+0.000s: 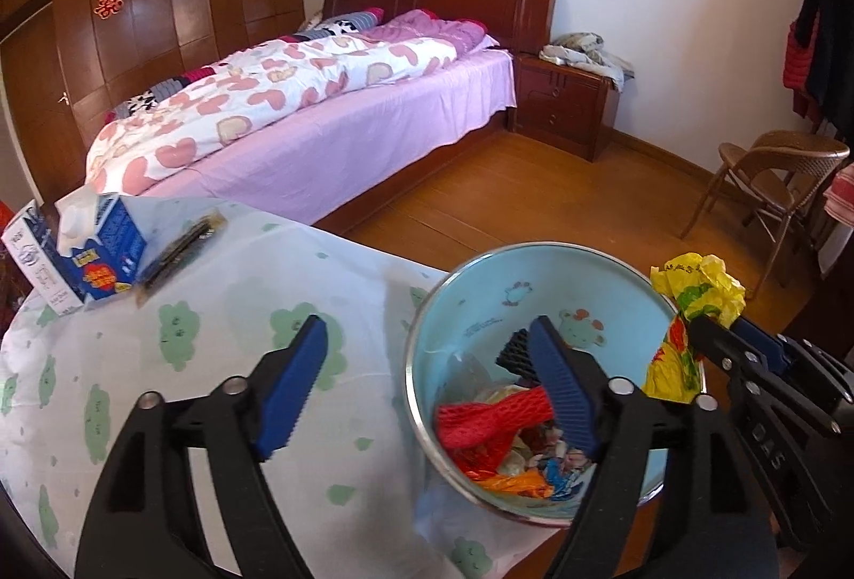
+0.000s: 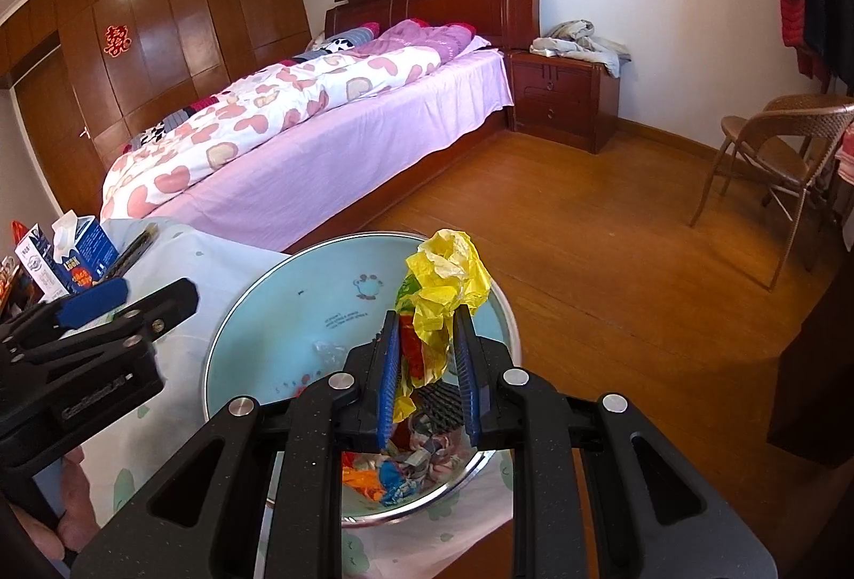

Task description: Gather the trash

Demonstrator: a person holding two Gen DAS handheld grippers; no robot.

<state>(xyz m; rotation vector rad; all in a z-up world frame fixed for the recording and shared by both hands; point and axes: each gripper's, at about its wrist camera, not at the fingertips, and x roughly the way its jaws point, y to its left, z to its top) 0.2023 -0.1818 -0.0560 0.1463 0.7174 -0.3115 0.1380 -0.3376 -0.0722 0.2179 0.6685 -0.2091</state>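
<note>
A light blue bin with a metal rim stands at the table's near right edge and holds a red foam net and several crumpled wrappers. My left gripper is open; one finger hangs over the bin, the other over the tablecloth. My right gripper is shut on a crumpled yellow plastic bag and holds it above the bin. The bag also shows in the left wrist view, at the bin's right rim.
A blue tissue box, a white carton and a dark flat packet lie at the table's far left on the green-patterned cloth. Beyond are a bed, a nightstand, a wicker chair and wooden floor.
</note>
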